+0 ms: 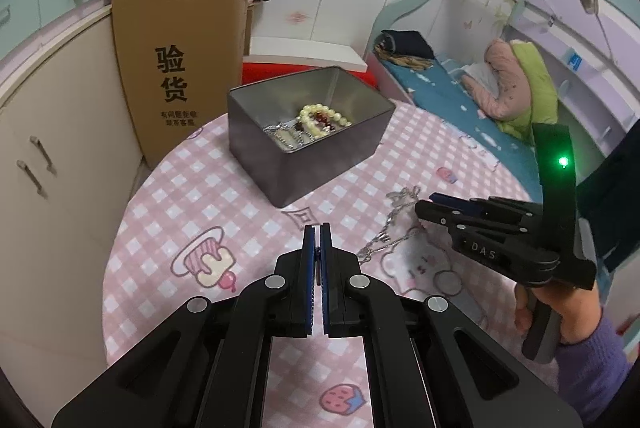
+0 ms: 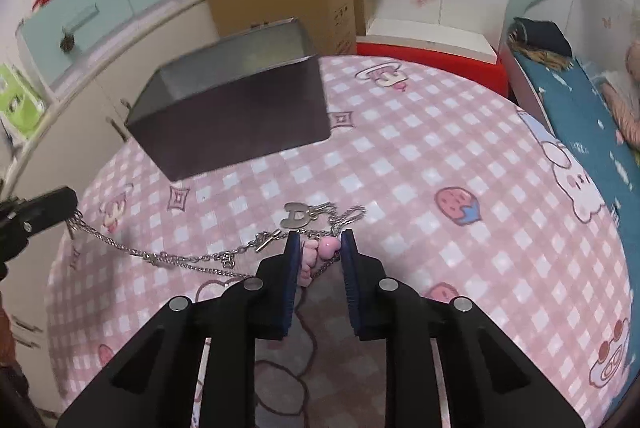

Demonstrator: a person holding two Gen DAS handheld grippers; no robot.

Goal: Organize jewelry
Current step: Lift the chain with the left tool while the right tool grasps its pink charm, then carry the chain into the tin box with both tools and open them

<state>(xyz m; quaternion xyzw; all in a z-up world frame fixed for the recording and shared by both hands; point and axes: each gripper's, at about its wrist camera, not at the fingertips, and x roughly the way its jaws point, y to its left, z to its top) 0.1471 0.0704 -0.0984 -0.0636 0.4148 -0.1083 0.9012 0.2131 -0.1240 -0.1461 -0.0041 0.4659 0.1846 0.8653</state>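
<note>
Both grippers down on the necklace, tin sitting further back

Left gripper [image 1: 319, 228] jaws are clenched on the end of the silver chain necklace [image 2: 192, 258]; right gripper [image 2: 319, 246] jaws sit partly closed around its pink beads [image 2: 326, 248], can't tell if they're pinching yet. Chain lies across the pink checked tabletop [image 2: 400, 155]. The open metal tin [image 1: 304, 131] behind already holds pearls [image 1: 320, 117].

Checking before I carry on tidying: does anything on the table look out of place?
Yes. A silver chain necklace with a D pendant sprawls tangled across the pink checked tablecloth, outside the grey metal tin holding the other jewelry.
</note>
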